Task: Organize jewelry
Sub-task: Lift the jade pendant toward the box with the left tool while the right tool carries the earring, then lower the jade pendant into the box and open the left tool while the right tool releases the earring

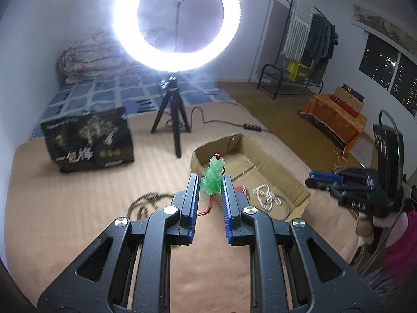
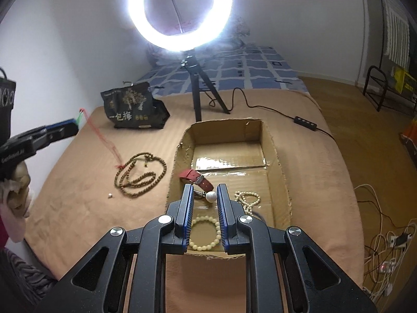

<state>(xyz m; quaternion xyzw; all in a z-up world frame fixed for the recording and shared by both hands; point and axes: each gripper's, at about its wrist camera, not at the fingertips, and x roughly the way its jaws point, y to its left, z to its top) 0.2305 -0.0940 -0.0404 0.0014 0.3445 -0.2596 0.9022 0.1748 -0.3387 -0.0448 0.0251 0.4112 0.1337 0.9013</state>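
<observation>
Tan bed cover [image 2: 78, 182] carries a cardboard box [image 2: 278, 161]; left tongs [image 1: 210, 182] clench a green pendant [image 1: 212, 178] — right tongs [image 2: 204, 195] hang released above the box.

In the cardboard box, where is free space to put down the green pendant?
The far half of the cardboard box, behind the red strap, is bare. The near half is crowded: cream bracelet, pearl necklace, white bead. The left gripper holds the green pendant.

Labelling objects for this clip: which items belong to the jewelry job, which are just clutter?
Job:
- green pendant, held in left gripper
- cardboard box
- brown bead necklace
- pearl at right gripper
- cream bracelet

Clutter:
- ring light
- black bag
- clothes rack
</observation>
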